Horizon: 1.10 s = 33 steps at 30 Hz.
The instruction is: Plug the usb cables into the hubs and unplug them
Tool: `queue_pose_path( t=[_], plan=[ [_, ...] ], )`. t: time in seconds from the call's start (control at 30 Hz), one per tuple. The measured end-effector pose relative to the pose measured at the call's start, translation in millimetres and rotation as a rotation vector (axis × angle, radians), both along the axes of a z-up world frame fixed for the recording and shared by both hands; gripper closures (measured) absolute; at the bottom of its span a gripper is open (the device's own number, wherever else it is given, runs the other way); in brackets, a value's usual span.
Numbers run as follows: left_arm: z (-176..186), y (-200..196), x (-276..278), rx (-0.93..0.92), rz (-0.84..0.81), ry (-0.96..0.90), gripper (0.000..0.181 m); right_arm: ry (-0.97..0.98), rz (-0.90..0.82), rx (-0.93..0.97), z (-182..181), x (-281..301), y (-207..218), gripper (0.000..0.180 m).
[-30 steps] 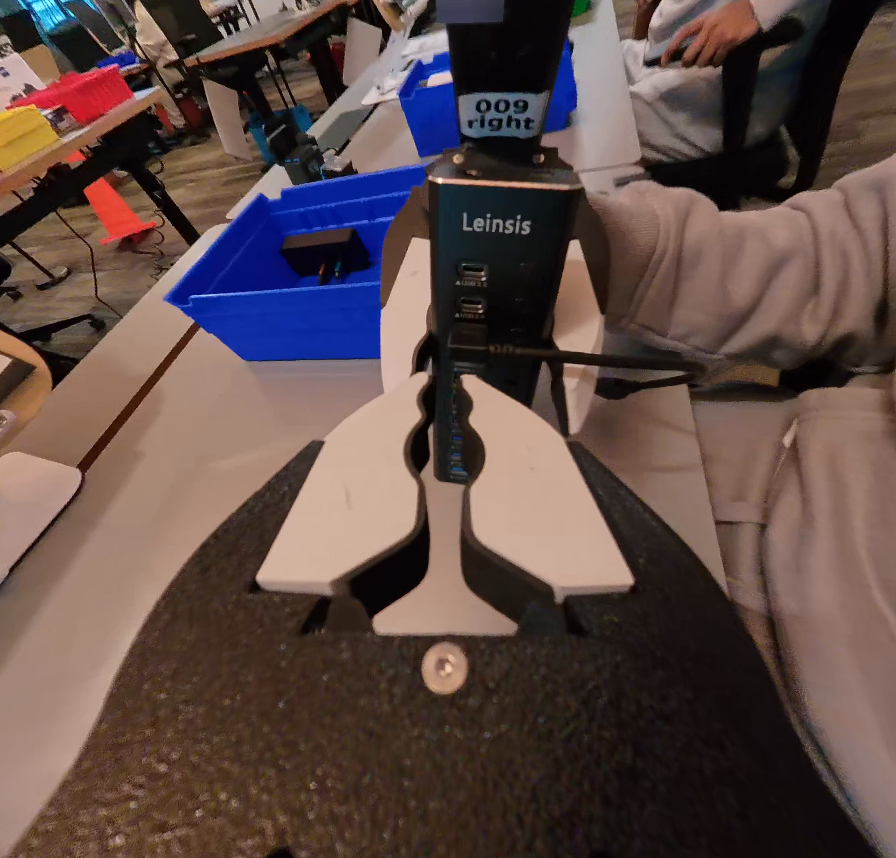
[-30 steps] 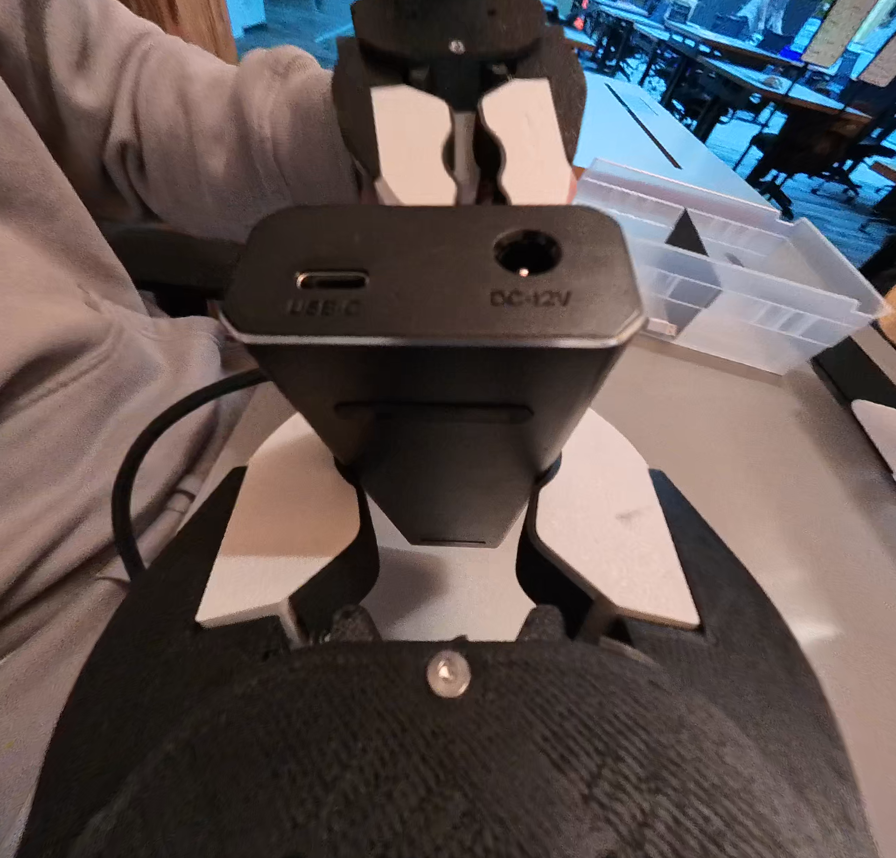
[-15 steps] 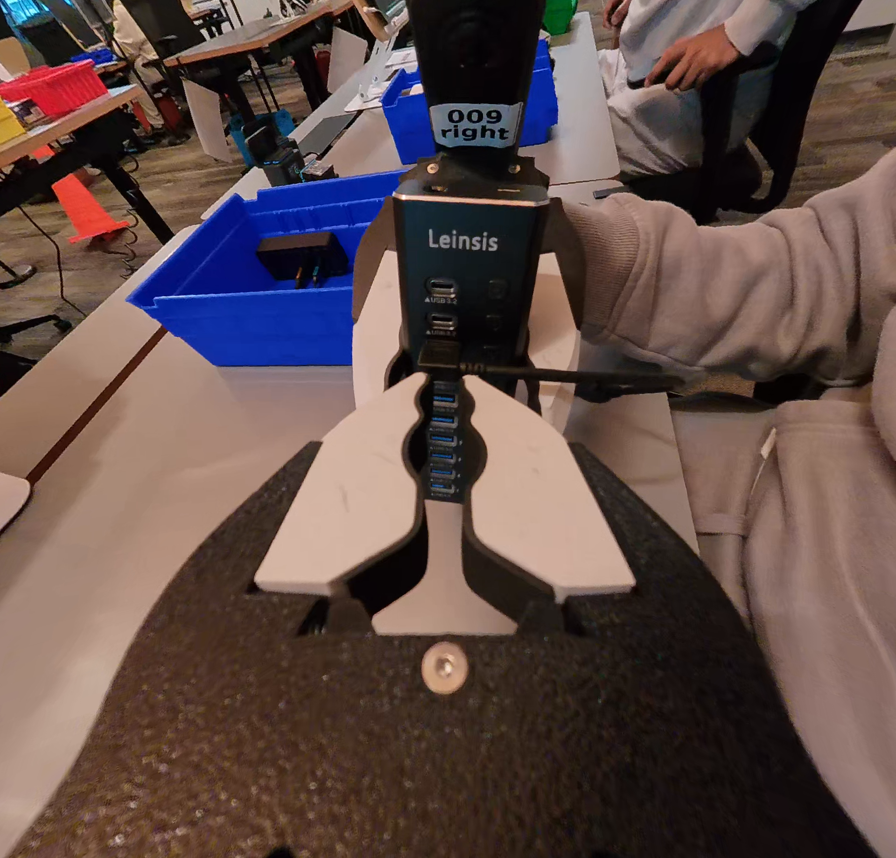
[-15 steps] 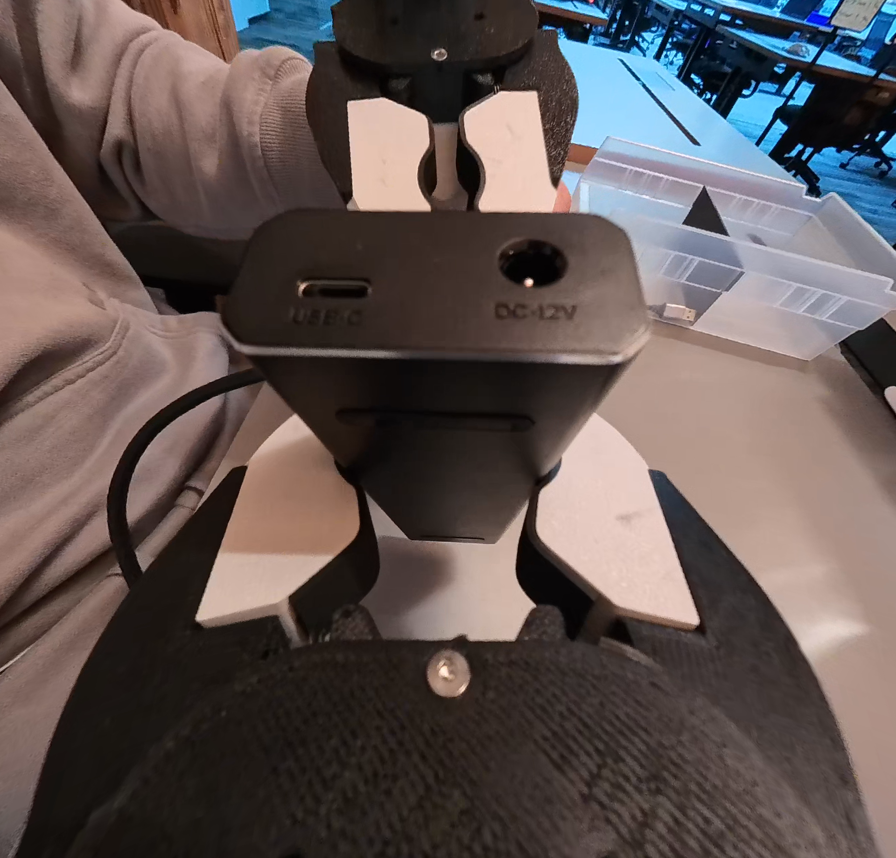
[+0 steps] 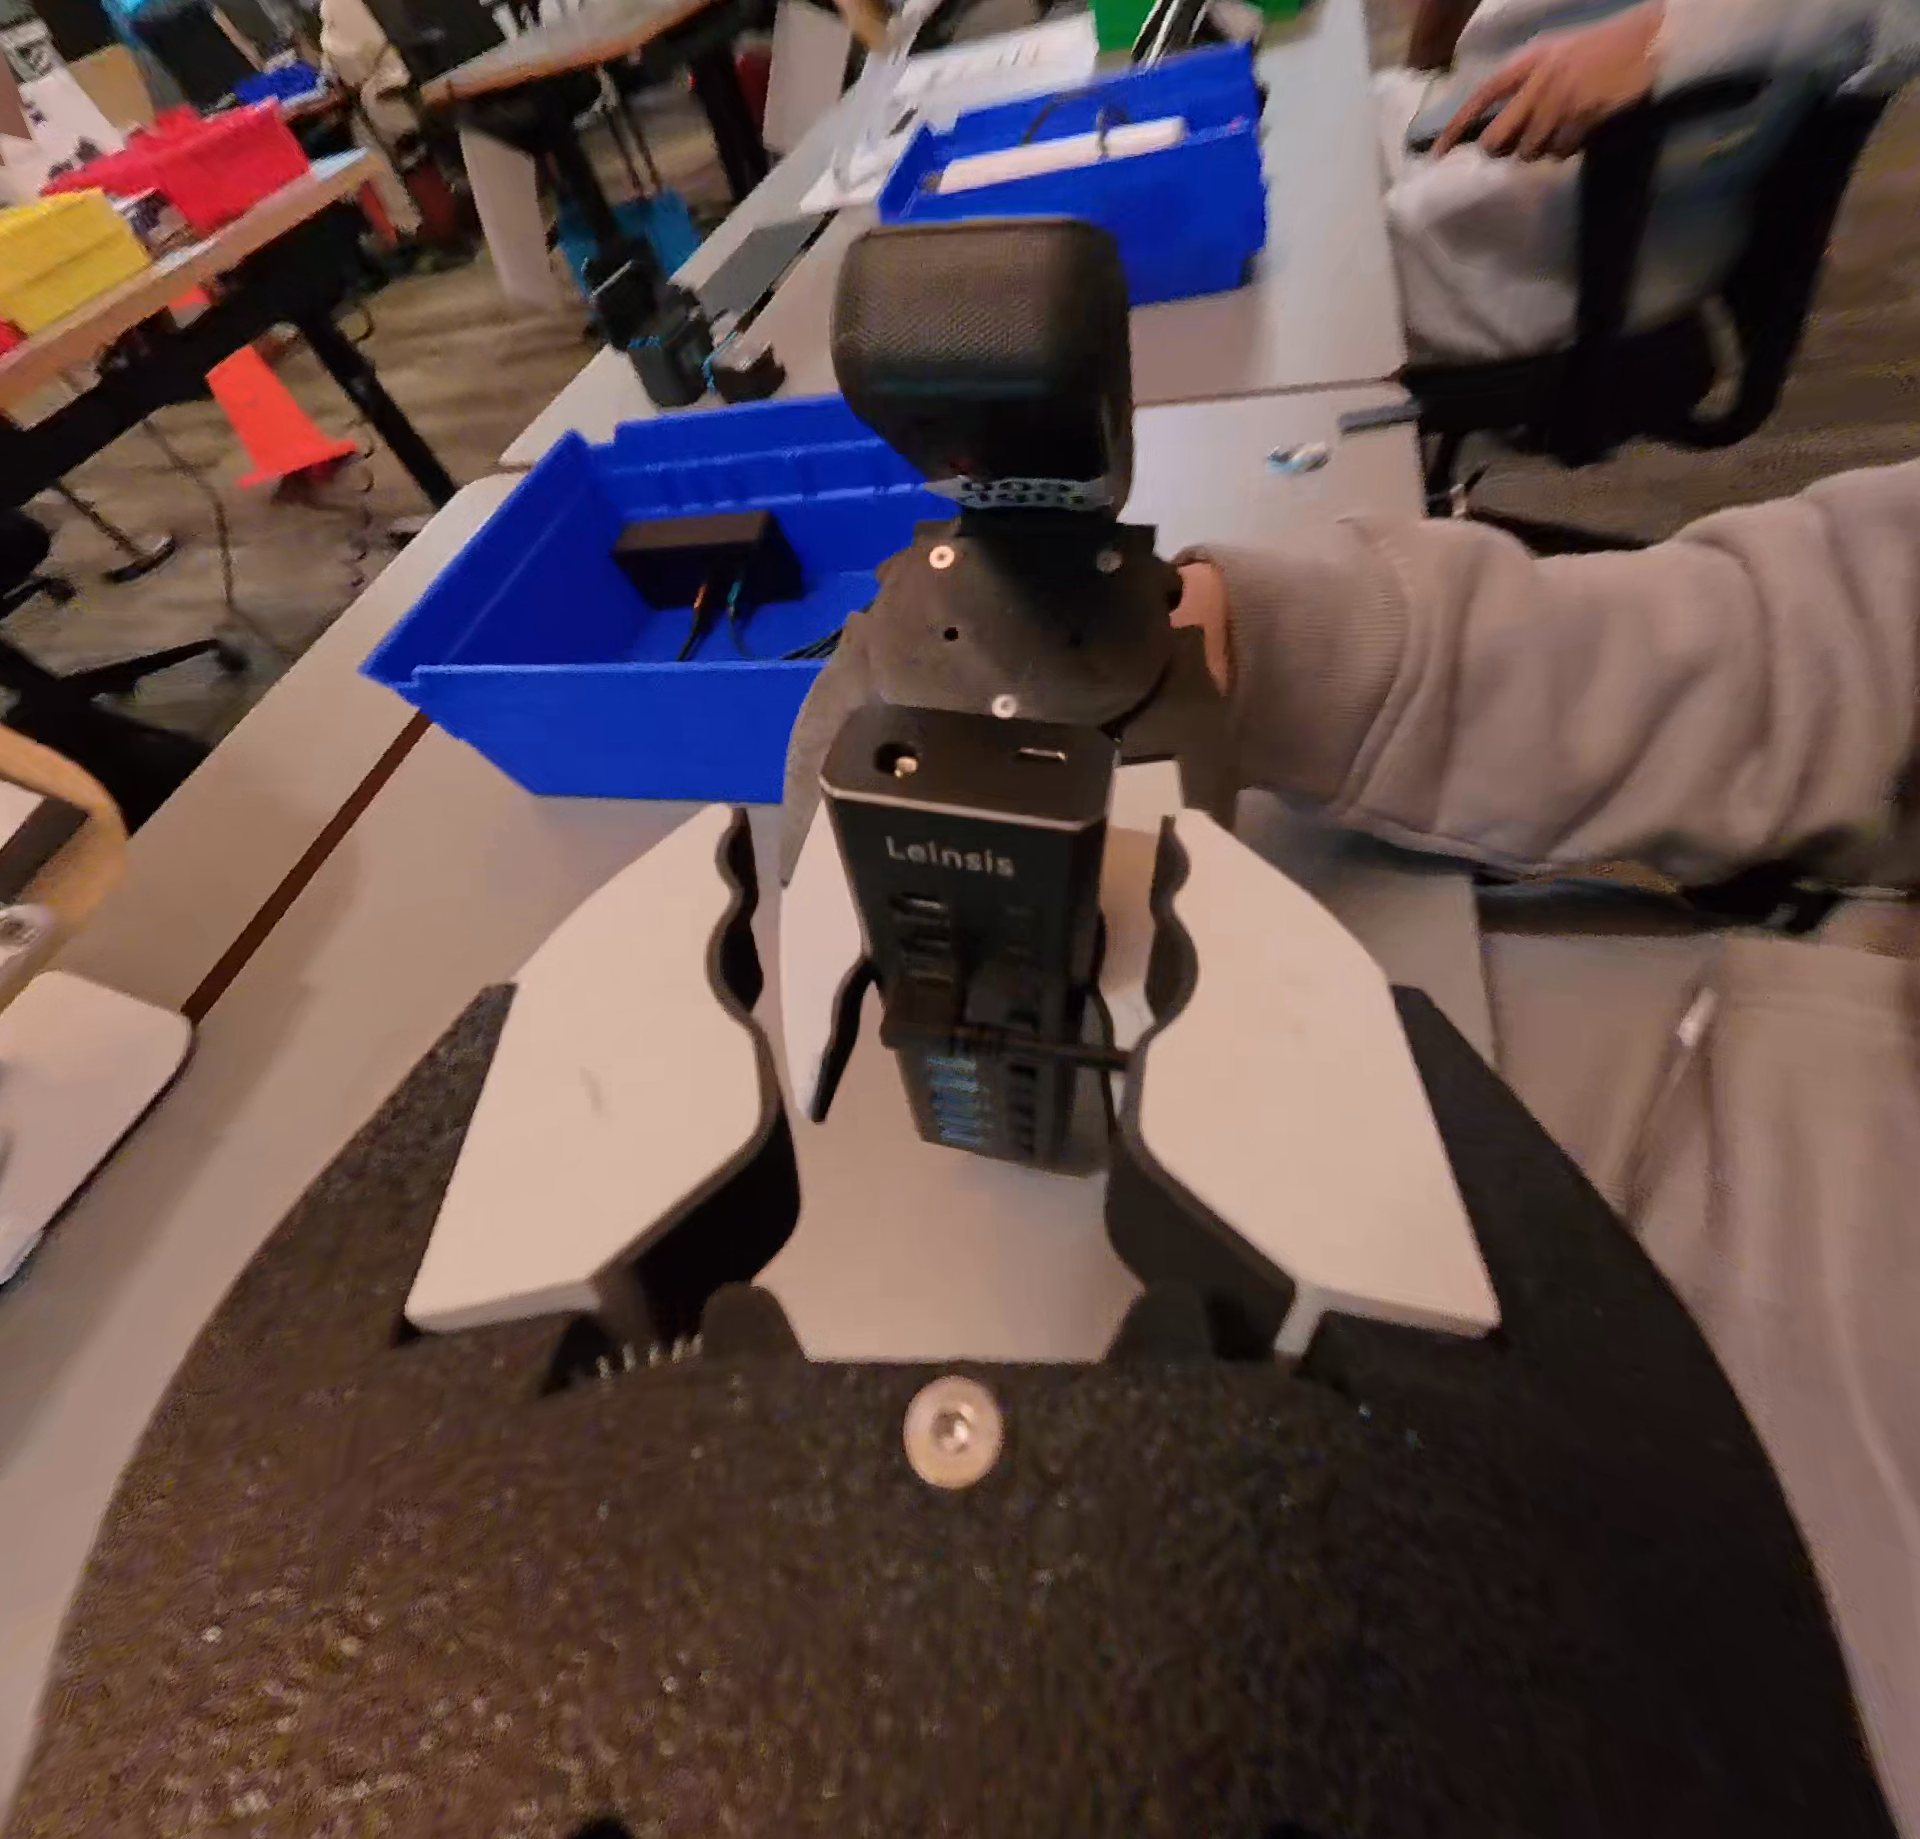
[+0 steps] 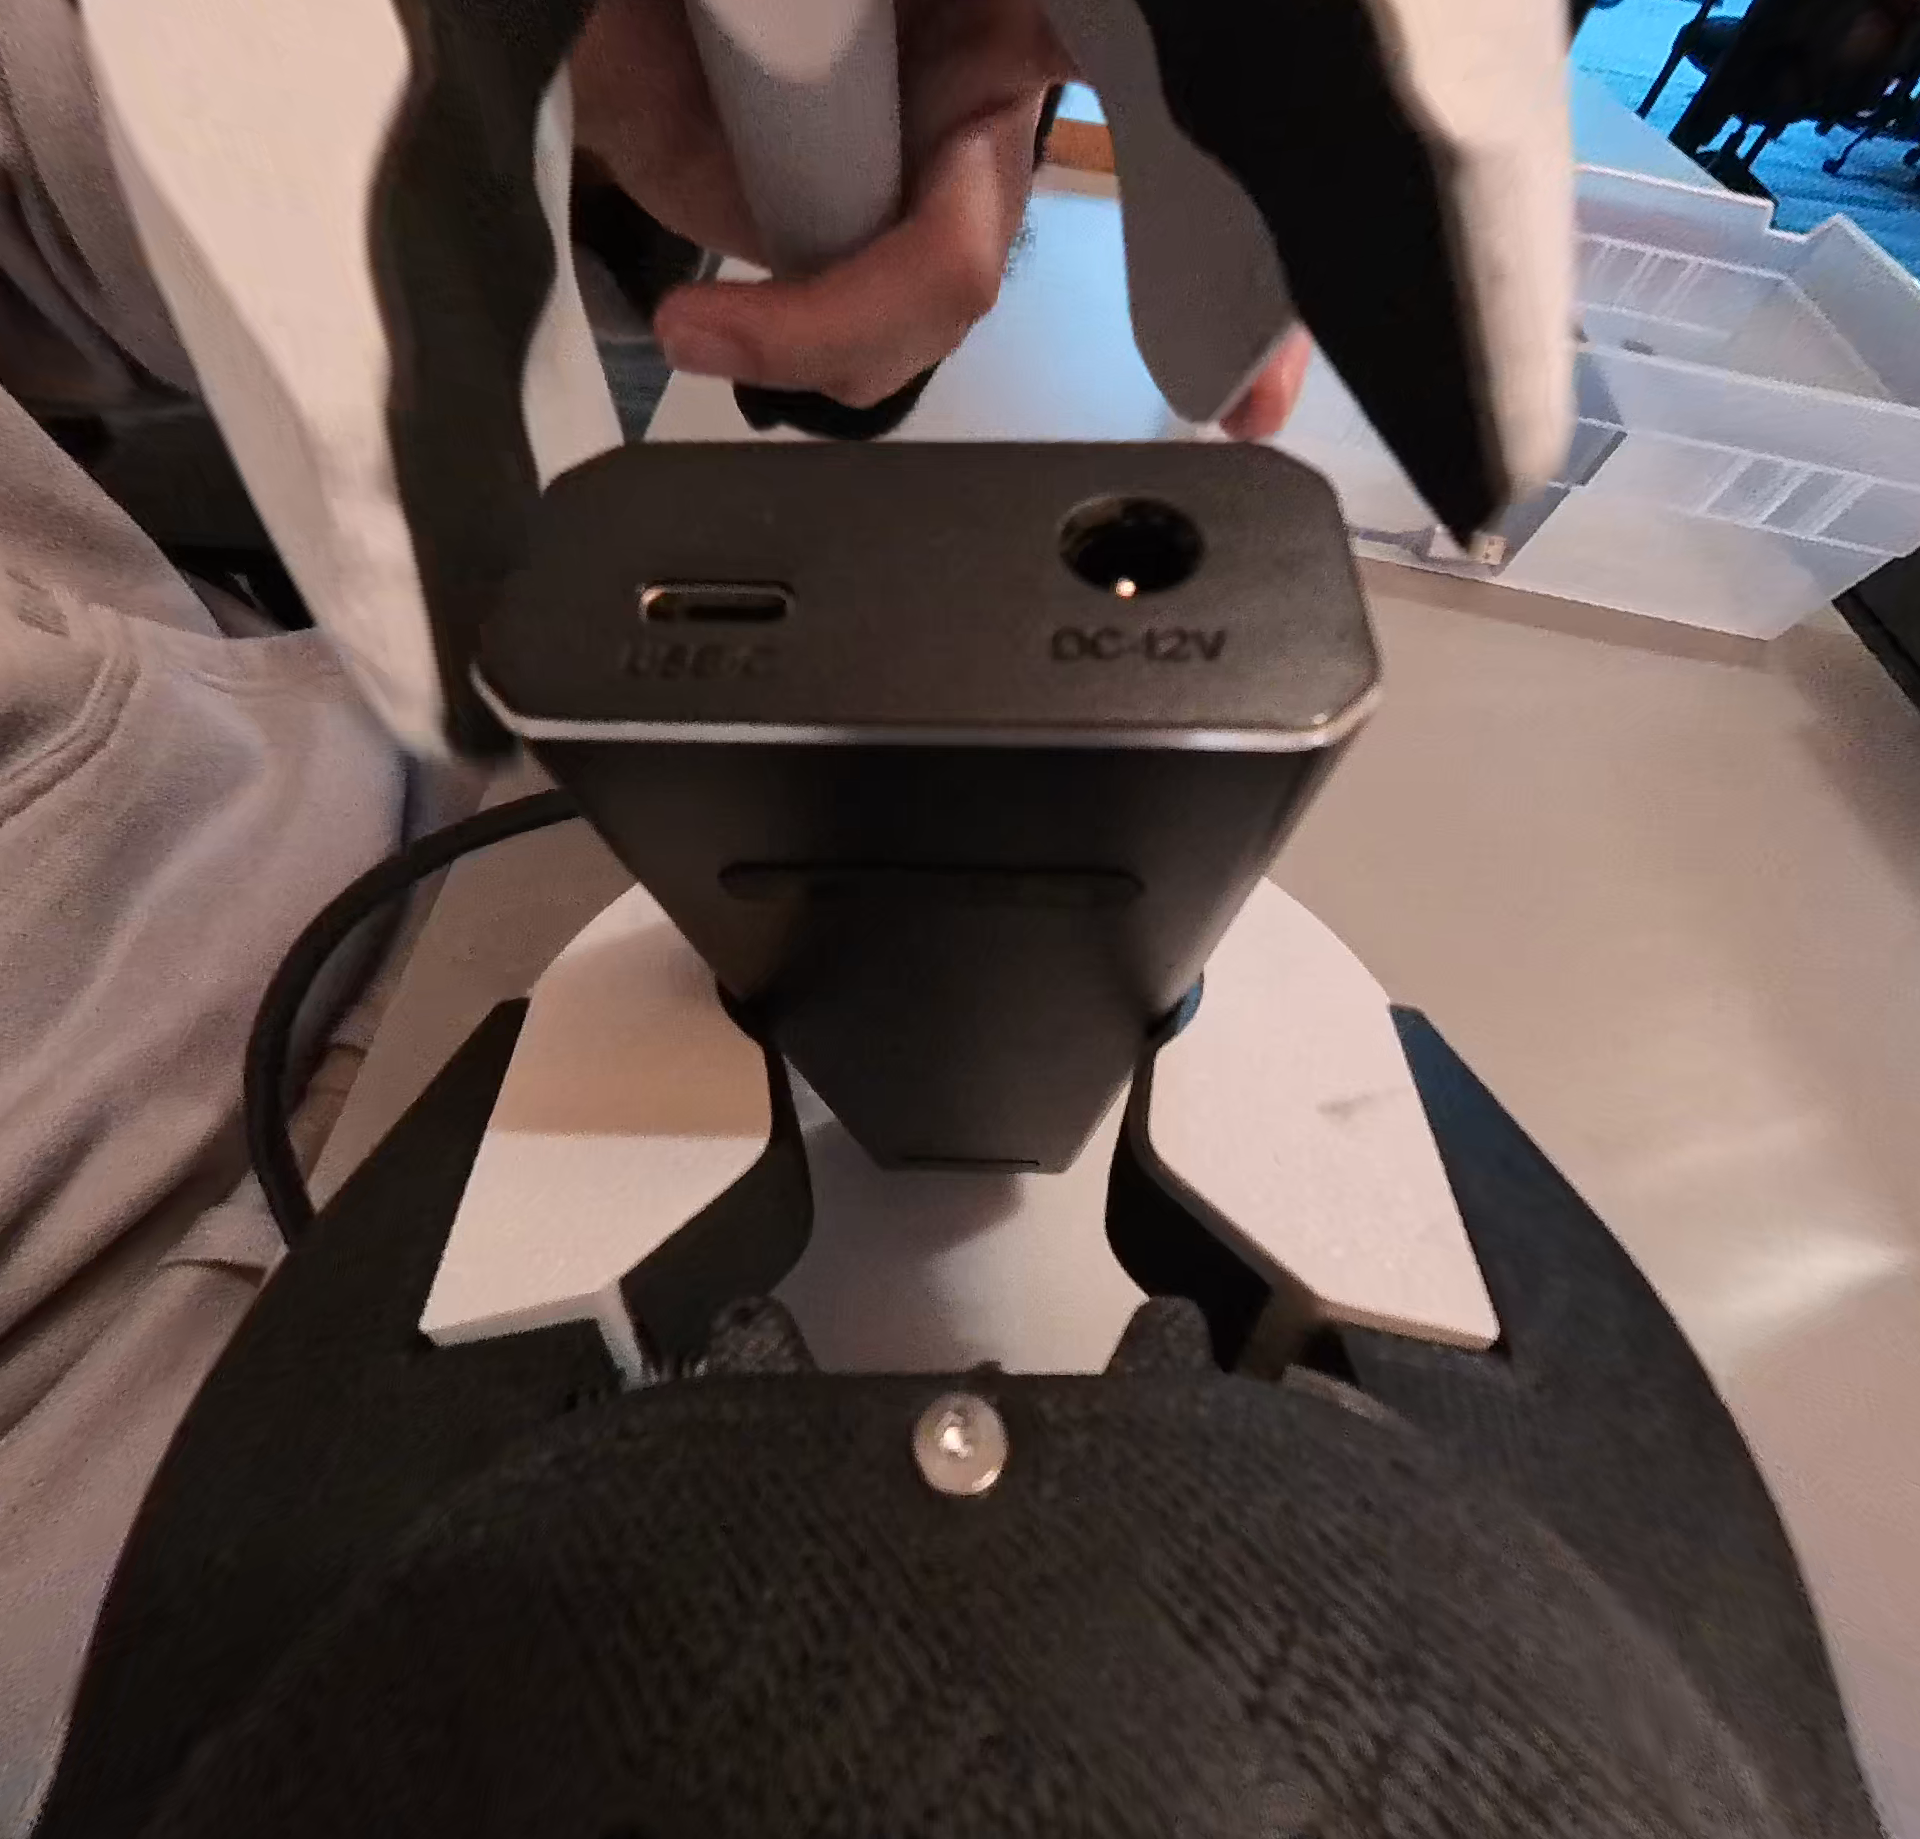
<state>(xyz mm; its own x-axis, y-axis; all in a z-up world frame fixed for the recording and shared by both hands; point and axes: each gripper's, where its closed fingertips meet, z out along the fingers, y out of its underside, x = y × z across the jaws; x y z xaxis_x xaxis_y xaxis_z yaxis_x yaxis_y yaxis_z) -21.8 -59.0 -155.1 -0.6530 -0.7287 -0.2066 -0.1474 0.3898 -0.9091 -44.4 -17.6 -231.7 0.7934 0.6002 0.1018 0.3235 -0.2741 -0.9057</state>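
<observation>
A black USB hub [image 5: 966, 916] stands upright, end face up, in my right gripper [image 6: 956, 1000], which is shut on its lower body. Its end face [image 6: 925, 584] has two sockets. A black cable plug [image 5: 920, 1000] sits in a port on the hub's front, and its cable [image 6: 312, 958] loops off toward the person's lap. My left gripper [image 5: 951, 833] is open wide, with one finger on each side of the hub and not touching it. Its fingers [image 6: 239, 335] show blurred above the hub in the right wrist view. The right gripper's body [image 5: 1018, 626] stands behind the hub.
A blue bin [image 5: 582, 709] holding another black hub [image 5: 707, 558] stands on the grey table [image 5: 260, 958] behind left. A second blue bin [image 5: 1143, 189] is farther back. A clear plastic organiser [image 6: 1714, 418] stands on the table. The person's grey sleeve [image 5: 1507, 667] lies to the right.
My left gripper has opened from shut to wide open and has come closer, so its fingers now stand on both sides of the hub. The right gripper still holds the hub.
</observation>
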Motion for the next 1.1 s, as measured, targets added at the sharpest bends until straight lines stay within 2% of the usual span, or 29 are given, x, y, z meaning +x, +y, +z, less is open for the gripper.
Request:
queue_pose_path(
  t=[0.13, 0.2, 0.37, 0.5, 0.63, 0.73, 0.87, 1.1],
  plan=[
    [-5, -12, 10, 0.035, 0.019, 0.017, 0.12, -0.018, 0.007, -0.016, -2, -5, 1, 0.108],
    [-5, -11, 11, 0.052, 0.027, 0.032, 0.12, -0.001, -0.015, 0.007, 0, -1, 3, 0.108],
    [25, 7, 11, -0.088, 0.053, -0.001, 0.12, 0.196, -0.069, 0.251, 43, 4, 13, 0.107],
    [43, 13, 11, -0.094, 0.063, -0.027, 0.12, 0.156, -0.1, 0.241, 37, 8, 16, 0.105],
    [45, 10, 9, -0.054, 0.03, -0.025, 0.12, 0.196, -0.12, 0.269, 48, 3, 21, 0.101],
    [52, 5, 6, -0.047, -0.002, -0.066, 0.12, 0.185, -0.143, 0.243, 41, 1, 27, 0.098],
    [61, 2, 6, -0.079, -0.027, -0.09, 0.121, 0.258, -0.127, 0.252, 44, -6, 30, 0.103],
    [56, 7, 6, -0.091, -0.05, -0.056, 0.121, 0.235, -0.109, 0.224, 34, -10, 33, 0.106]
  ],
)
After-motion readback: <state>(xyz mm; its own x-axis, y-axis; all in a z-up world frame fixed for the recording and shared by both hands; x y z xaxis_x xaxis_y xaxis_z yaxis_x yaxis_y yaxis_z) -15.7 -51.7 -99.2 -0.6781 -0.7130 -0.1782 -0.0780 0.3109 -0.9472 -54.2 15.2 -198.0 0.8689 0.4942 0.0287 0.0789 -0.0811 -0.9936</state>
